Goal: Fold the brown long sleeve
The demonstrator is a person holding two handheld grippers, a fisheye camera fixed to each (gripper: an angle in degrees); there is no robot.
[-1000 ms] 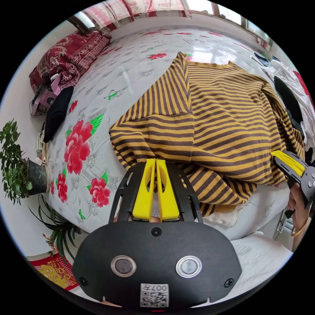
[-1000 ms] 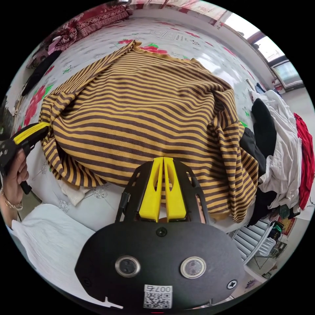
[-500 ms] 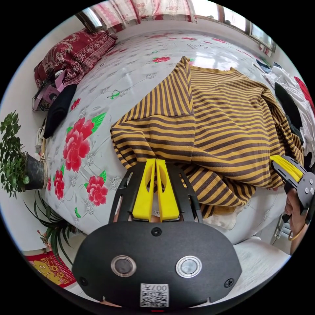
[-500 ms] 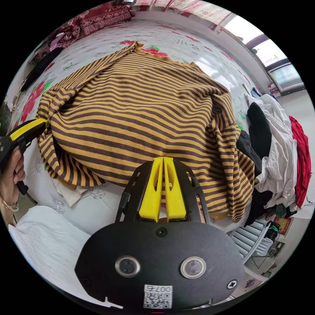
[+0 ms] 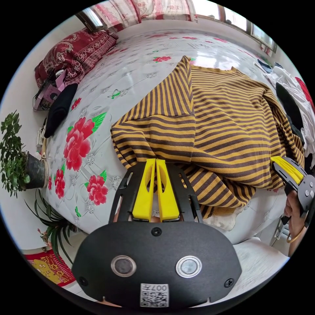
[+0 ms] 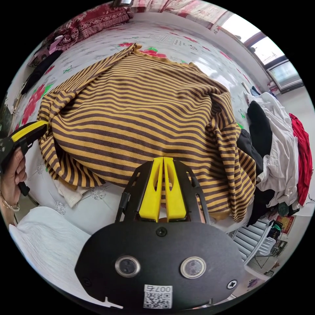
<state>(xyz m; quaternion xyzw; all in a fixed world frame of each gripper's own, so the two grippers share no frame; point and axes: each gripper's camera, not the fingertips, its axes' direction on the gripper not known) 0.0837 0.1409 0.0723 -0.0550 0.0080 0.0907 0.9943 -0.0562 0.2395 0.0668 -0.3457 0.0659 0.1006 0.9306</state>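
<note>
- Nearest the person, the left tongs (image 5: pixel 156 159) stood with their yellow jaws pressed together on the near edge of the brown and yellow striped long sleeve (image 5: pixel 213 131), close to its left corner, where the cloth bunched under the grip.
- The right tongs (image 6: pixel 163 158) had their jaws closed on the same near edge further along, so the two grips spanned that edge; I judged this was so the whole edge could be carried as one line rather than sag in the middle.
- The right tongs (image 5: pixel 288 167) also showed at the side of the left gripper view, with the hand (image 5: pixel 295 213) that worked them wrapped round the handle.
- The long sleeve lay spread on the bed (image 5: pixel 137 75), its near part doubled over so a loose flap hung past the bed's edge; the fold looked begun but not finished.
- One arm of the garment (image 5: pixel 167 95) lay folded inward across the body, which I took as a way to keep the shape narrow before the next fold.
- A scrap of pale cloth (image 6: pixel 70 193) peeped out beneath the hanging flap.
- Off to the right a heap of clothes (image 6: pixel 279 157), black, white and red, waited just beside the long sleeve and touching its far sleeve.
- Further off, a dark red patterned pillow (image 5: pixel 75 52) sat at the head of the bed, and a potted plant (image 5: pixel 19 164) stood on the floor beside it.
</note>
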